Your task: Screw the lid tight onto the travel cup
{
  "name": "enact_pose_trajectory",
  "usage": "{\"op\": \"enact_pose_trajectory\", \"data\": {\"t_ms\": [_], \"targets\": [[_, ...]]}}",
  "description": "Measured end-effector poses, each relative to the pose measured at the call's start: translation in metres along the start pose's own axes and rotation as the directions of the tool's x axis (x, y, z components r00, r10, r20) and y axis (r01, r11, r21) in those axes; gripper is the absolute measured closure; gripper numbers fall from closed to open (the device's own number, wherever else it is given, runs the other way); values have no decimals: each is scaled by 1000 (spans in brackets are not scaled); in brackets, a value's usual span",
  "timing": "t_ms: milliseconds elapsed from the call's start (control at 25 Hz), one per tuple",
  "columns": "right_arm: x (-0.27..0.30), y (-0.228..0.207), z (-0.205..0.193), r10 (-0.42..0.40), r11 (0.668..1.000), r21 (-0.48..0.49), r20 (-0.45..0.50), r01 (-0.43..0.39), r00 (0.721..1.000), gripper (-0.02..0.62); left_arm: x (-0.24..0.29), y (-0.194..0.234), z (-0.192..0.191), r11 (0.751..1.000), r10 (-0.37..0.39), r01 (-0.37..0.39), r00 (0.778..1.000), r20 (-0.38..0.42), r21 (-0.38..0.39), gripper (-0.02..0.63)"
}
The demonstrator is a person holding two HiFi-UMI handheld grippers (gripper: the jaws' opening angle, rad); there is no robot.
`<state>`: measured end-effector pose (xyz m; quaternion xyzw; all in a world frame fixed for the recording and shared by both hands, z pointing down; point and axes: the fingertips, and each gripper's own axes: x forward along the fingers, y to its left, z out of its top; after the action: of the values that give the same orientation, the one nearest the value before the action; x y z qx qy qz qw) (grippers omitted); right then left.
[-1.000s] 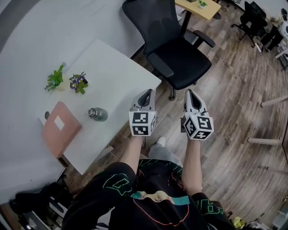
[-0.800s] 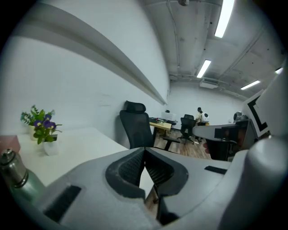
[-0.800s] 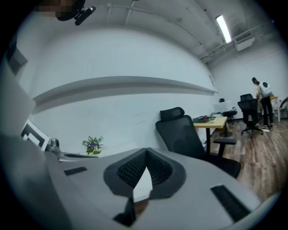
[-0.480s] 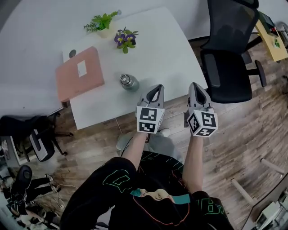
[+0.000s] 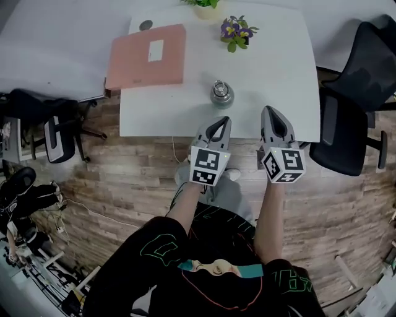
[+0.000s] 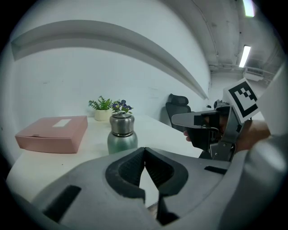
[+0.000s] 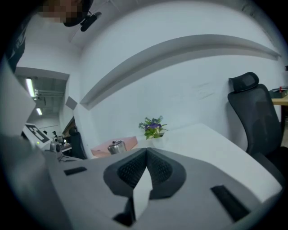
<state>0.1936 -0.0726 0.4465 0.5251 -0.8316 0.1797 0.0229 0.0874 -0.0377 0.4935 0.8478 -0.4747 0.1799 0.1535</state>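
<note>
The travel cup (image 5: 221,94) is a small green-grey metal flask with a steel lid on top; it stands upright on the white table (image 5: 272,74), near the front edge. It shows again as the cup (image 6: 122,134) ahead of the left jaws and as a small cup (image 7: 115,147) far left in the right gripper view. My left gripper (image 5: 218,123) hovers over the table's front edge just below the cup, shut and empty. My right gripper (image 5: 270,115) is beside it to the right, also shut with nothing held. In the left gripper view the right gripper (image 6: 180,120) appears at the right.
A pink flat box (image 5: 148,57) lies at the table's left. A purple-flowered plant (image 5: 234,30) and a green plant (image 5: 201,4) stand at the back. A black office chair (image 5: 356,105) is at the right; a wall runs behind the table. Wooden floor lies below.
The head view has swung round: the table and cup moved from the left side to straight ahead. Both grippers now reach the table's front edge, still shut.
</note>
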Motion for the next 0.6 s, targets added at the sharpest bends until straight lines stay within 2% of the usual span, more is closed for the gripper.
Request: {"op": "enact_pose_trajectory", "data": {"t_ms": [160, 320, 560, 600], "targets": [[16, 25, 0, 74, 997, -23, 6, -74, 997, 589, -13, 23, -7, 1000, 8, -8, 1000, -13, 28, 601], [23, 41, 3, 106, 993, -49, 7, -106, 994, 589, -16, 41, -9, 999, 0, 1, 1000, -17, 39, 601], [25, 62, 1, 165, 978, -124, -37, -169, 986, 589, -11, 56, -14, 996, -51, 52, 998, -21, 67, 600], [27, 66, 0, 179, 974, -135, -49, -184, 983, 589, -9, 59, -16, 996, -65, 67, 998, -23, 67, 584]]}}
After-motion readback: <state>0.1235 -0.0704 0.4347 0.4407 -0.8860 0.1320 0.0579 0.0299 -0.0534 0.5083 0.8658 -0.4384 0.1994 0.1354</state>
